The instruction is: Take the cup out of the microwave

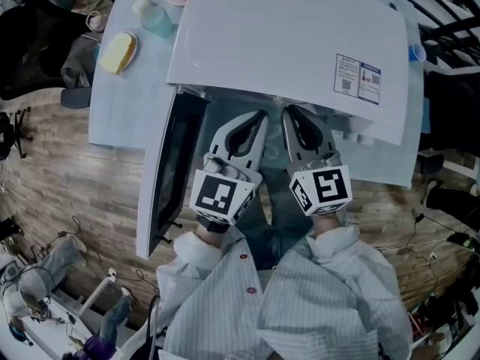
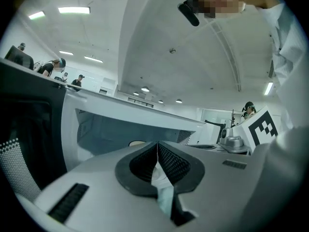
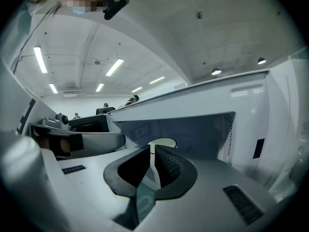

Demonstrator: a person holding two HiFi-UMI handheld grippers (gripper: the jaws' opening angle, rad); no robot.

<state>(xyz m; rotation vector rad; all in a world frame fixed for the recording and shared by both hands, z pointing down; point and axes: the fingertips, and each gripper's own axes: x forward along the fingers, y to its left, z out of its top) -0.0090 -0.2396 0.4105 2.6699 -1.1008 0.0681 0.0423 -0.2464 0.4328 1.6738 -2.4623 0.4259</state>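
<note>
**Cup, pale and round-rimmed (image 3: 161, 142), sat inside the white box-shaped microwave (image 1: 292, 43): the reach had not yet begun**

Both hand-held tools were side by side at the mouth of the open cavity. The dark-glazed door (image 1: 169, 171) was swung out on the person's left. The left gripper (image 1: 259, 118) had its ribbed pads pressed together on nothing. The right gripper (image 1: 289, 112) was clenched the same way and just as empty.

The cup showed only as a pale oval sliver above the jaw tips in both gripper views, toward the back of the cavity (whether it had a handle could not be told). Neither tool touched it.

By my reading, the step in hand was the approach, with the grasp yet to come. The next move called for one gripper to spread its jaws before going in. It would then need to travel level under the cavity roof, straddle the cup's wall and close firmly. After that the cup could be drawn straight out, clear of the door.
</note>
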